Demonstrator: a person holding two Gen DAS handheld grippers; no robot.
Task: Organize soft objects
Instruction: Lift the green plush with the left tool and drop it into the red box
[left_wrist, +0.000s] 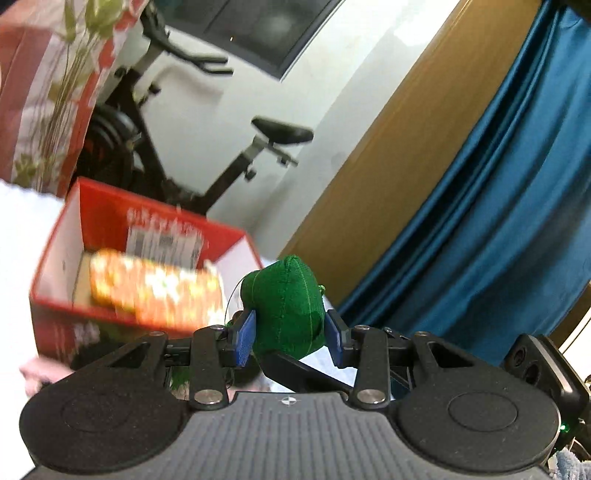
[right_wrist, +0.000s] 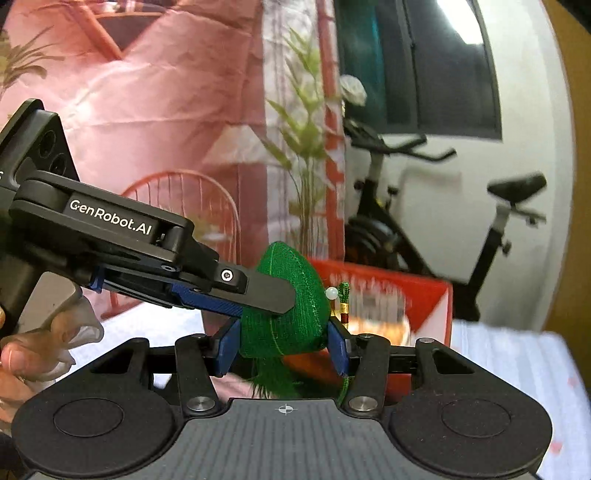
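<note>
A green stuffed fabric ornament (left_wrist: 284, 306) with a tassel and bead cord is pinched between the blue pads of my left gripper (left_wrist: 290, 334). In the right wrist view the same green ornament (right_wrist: 291, 310) sits between the pads of my right gripper (right_wrist: 284, 345), and the left gripper's finger (right_wrist: 258, 291) also clamps it from the left. Both grippers hold it in the air in front of an open red box (left_wrist: 59, 236) that contains an orange patterned soft item (left_wrist: 155, 288). The red box also shows in the right wrist view (right_wrist: 428, 299).
An exercise bike (left_wrist: 192, 147) stands behind the box against a white wall. A blue curtain (left_wrist: 480, 221) hangs at the right, a pink printed cloth (right_wrist: 147, 110) at the left. A white surface (right_wrist: 509, 354) lies below.
</note>
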